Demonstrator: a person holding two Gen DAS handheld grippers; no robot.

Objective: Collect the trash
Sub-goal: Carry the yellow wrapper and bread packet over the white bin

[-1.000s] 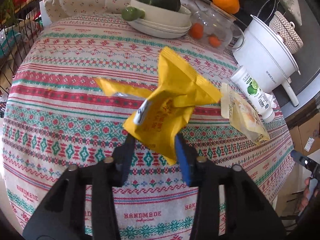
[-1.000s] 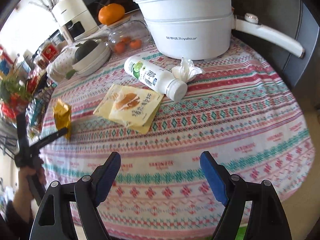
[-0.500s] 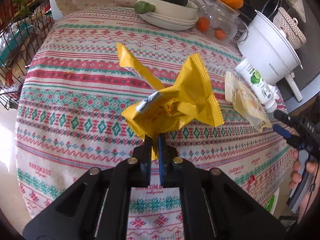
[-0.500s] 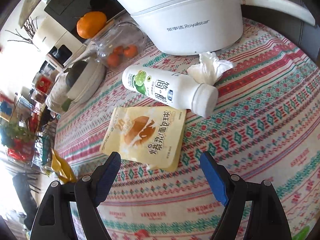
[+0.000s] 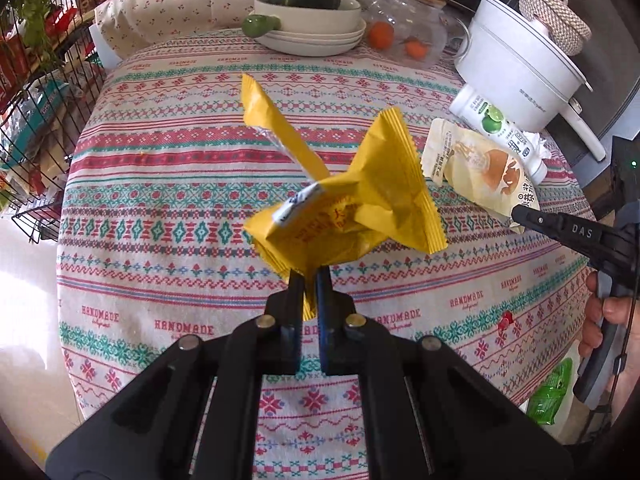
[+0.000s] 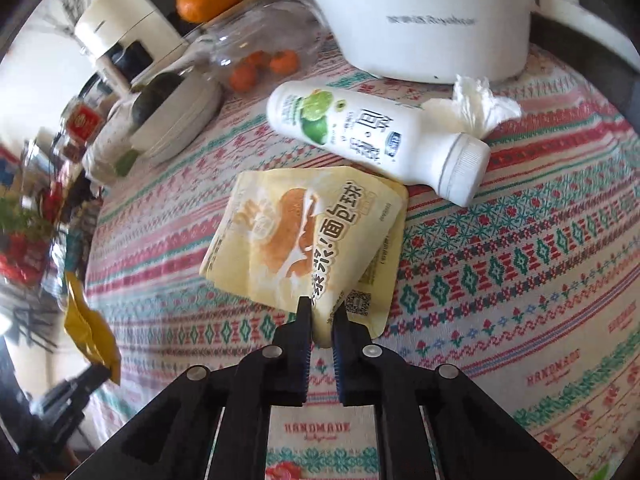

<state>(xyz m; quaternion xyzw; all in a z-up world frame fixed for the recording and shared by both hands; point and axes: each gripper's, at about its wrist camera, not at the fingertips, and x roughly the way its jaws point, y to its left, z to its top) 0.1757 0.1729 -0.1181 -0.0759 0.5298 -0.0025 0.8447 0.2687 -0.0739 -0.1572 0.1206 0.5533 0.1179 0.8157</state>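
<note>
a: left gripper (image 5: 309, 280)? 
b: clenched on the yellow wrapper (image 5: 344, 204), lifted off the table (image 5: 160, 240) for carrying.
a: right gripper (image 6: 320, 312)?
b: pinching the pouch (image 6: 304, 232) corner at 6 o'clock; bottle (image 6: 376, 140), tissue (image 6: 480, 100) wait at 1.

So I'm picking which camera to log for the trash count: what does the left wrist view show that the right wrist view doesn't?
Only the left wrist view shows the woven-lidded basket, the wire rack and a green wrapper beyond the table edge. Only the right wrist view shows the right gripper pinching the bread-ball pouch, and the crumpled tissue clearly. Both show the yellow wrapper in the left gripper, the lime drink bottle and the white Royalstar pot.
</note>
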